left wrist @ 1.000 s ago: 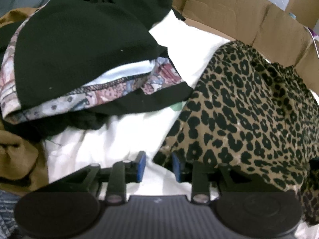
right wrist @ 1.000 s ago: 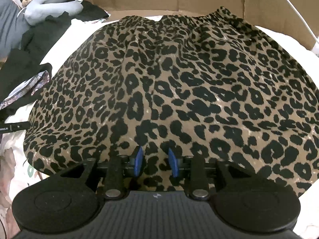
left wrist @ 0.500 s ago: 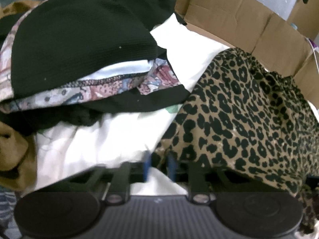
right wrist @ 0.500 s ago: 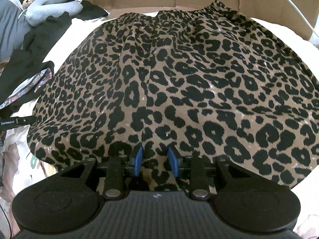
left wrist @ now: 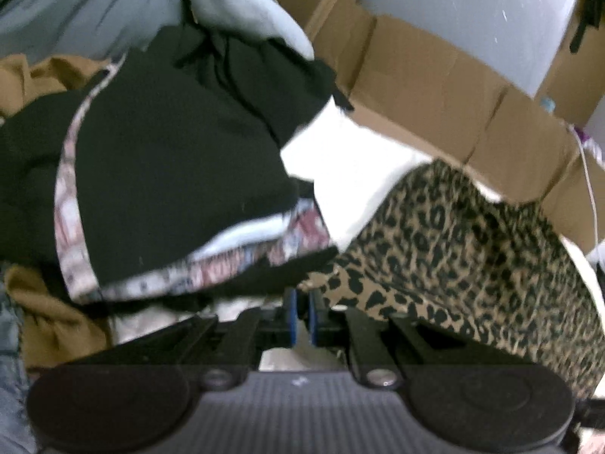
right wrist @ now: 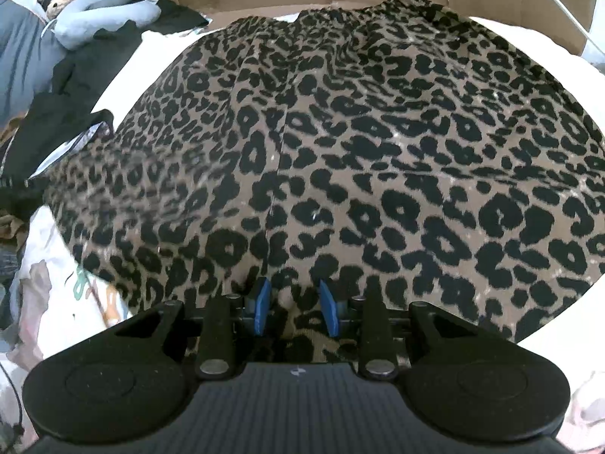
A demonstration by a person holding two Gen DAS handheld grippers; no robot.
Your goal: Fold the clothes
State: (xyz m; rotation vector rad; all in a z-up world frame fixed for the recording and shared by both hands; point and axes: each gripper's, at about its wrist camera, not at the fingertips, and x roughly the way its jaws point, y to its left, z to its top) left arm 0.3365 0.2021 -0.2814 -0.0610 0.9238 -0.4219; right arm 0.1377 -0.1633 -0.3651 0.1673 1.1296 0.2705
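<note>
A leopard-print skirt (right wrist: 359,143) lies spread on a white sheet, its elastic waistband at the far side. In the left wrist view the skirt (left wrist: 472,249) lies to the right. My left gripper (left wrist: 301,316) is shut on the skirt's near left hem corner and holds it lifted. My right gripper (right wrist: 295,308) is open, with its blue pads either side of the near hem; a fold of the fabric sits between them.
A pile of clothes (left wrist: 159,174), black, patterned and tan, lies left of the skirt. Cardboard walls (left wrist: 435,87) stand behind. A grey stuffed toy (right wrist: 102,11) lies at the far left. The white sheet (right wrist: 56,295) shows at the near left.
My left gripper has closed on the skirt's hem corner and lifted it, so the view has tilted up. The skirt's left edge has shifted. My right gripper stays open at the hem.
</note>
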